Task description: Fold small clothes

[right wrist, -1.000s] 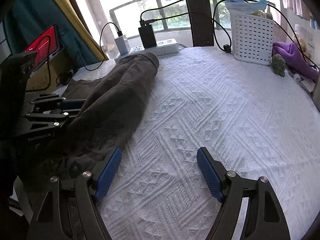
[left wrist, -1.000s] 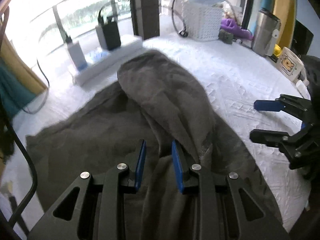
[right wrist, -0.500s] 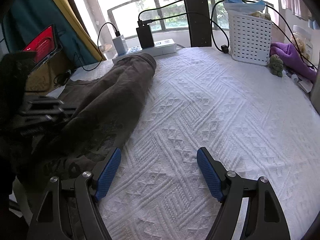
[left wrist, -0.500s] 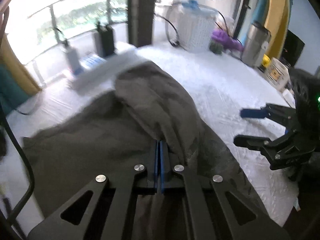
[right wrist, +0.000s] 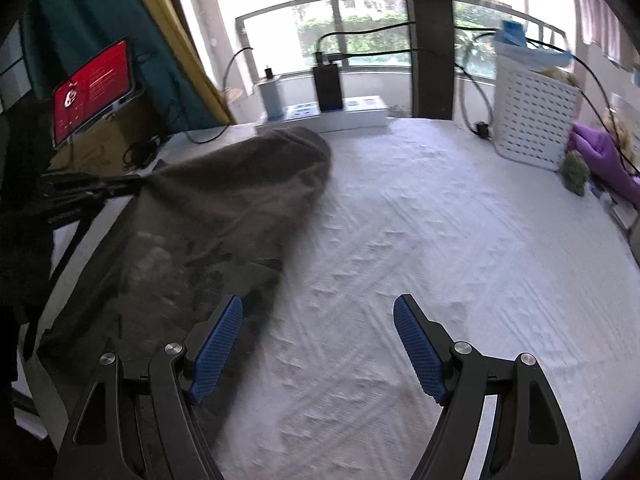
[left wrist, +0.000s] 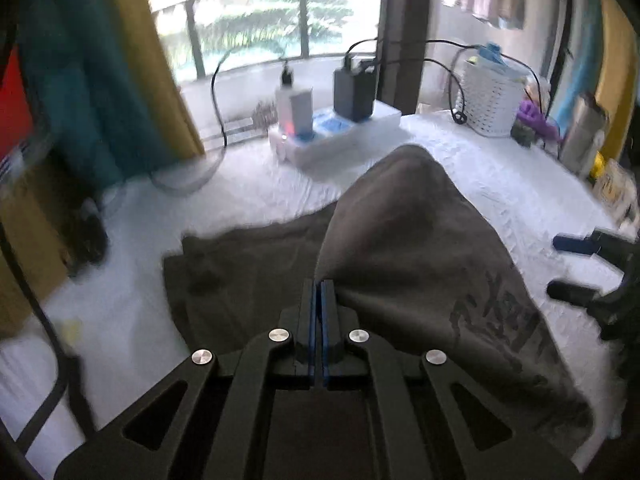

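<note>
Your left hand-held gripper [left wrist: 319, 285] points steeply down, its blue pads pressed together on a pinch of the grey garment [left wrist: 400, 248], which rises from the lower layer to the fingertips in a taut fold. Your right hand-held gripper [right wrist: 318, 332] also tilts down, with its blue pads [right wrist: 218, 344] spread wide and nothing between them; its left finger hangs over the garment's near edge, though you cannot tell from these views whether it touches the cloth. From the left wrist view the right one shows at the right edge of the worktop, apart from the fabric.

The garment lies along the left side of the worktop [right wrist: 420, 240], one part flat and the other heaped over it, with dark printed lettering [left wrist: 504, 320] on the side toward the right edge.

At the far right corner stands a white perforated basket [right wrist: 532, 120] holding something blue on top and some pale items you cannot make out. A purple bundle [right wrist: 604, 160] lies just beside it.

The worktop wears a white textured cover. Along its far edge sits a white power strip [right wrist: 344, 116] with a black adapter [right wrist: 328, 88] and a white one [right wrist: 270, 98] plugged in, cables trailing. Behind are windows with a railing and greenery, teal and yellow curtains at the left, and a red screen [right wrist: 94, 88]
</note>
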{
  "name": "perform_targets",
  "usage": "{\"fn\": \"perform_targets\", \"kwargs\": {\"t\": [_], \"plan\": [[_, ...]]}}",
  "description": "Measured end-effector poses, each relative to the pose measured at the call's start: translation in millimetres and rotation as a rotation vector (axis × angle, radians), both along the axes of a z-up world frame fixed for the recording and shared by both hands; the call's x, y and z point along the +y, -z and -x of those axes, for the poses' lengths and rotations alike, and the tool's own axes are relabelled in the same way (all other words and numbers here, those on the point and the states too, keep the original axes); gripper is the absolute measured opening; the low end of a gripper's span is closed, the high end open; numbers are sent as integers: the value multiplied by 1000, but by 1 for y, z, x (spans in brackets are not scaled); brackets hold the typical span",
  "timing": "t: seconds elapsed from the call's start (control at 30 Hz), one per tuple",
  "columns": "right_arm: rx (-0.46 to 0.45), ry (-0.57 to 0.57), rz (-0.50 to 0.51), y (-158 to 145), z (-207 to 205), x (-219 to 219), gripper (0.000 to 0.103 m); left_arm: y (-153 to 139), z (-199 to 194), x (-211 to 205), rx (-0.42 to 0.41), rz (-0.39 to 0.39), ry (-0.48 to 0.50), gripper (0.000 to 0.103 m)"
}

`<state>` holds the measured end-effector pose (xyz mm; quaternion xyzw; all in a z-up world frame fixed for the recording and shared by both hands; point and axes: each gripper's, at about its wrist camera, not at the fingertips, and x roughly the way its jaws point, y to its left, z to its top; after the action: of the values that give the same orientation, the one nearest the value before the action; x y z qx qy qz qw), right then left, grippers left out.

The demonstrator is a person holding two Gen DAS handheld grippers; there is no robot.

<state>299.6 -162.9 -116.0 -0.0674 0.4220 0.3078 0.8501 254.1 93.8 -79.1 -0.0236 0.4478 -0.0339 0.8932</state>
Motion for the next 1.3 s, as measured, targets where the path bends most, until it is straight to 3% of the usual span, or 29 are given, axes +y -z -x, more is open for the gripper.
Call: {"fn": "perform_targets", "kwargs": {"t": [0.17, 0.23, 0.3, 0.43, 0.5, 0.67, 0.73, 0.77, 0.83, 0.9, 0.93, 1.03, 1.13, 1.2, 1.27, 1.3], "plan": [[-2, -20, -5, -4, -4, 12, 80, 1, 0, 15, 22, 156, 18, 4], [-18, -18, 0, -10, -9, 14, 80, -3, -1, 22, 11, 202, 26, 28], [-32, -17, 8, -15, -15, 16, 80, -10, -5, 25, -5, 211, 26, 36], [-64, -15, 23, -25, -30, 19, 80, -20, -27, 30, -50, 227, 25, 36], [-75, -11, 27, -27, -38, 20, 80, -13, -44, 29, -25, 243, 33, 37], [-66, 4, 15, -23, -54, 22, 80, 23, -76, -2, 116, 176, 116, 37], [-54, 3, 16, -16, -58, 24, 80, 35, -79, -21, 144, 110, 166, 36], [-48, 3, 17, -14, -59, 25, 80, 34, -77, -26, 125, 85, 179, 35], [-36, 1, 19, -7, -60, 27, 80, 31, -73, -35, 106, 57, 228, 3], [-28, 1, 24, -3, -60, 29, 80, 21, -64, -43, 56, -24, 229, 3], [-24, -1, 26, -1, -60, 30, 80, 9, -55, -47, -8, -109, 209, 3], [-16, -10, 27, 4, -57, 33, 80, -20, -42, -37, -126, -172, 114, 3], [-14, -16, 39, 8, -56, 38, 80, -22, -46, -26, -152, -255, 55, 3], [-18, -18, 49, 10, -55, 42, 80, -6, -55, -21, -112, -259, 26, 4], [-26, -14, 65, 10, -52, 44, 80, 13, -62, -11, -24, -177, 6, 5], [-32, -13, 69, 9, -49, 44, 80, 17, -62, -4, -3, -133, -2, 11]]}}
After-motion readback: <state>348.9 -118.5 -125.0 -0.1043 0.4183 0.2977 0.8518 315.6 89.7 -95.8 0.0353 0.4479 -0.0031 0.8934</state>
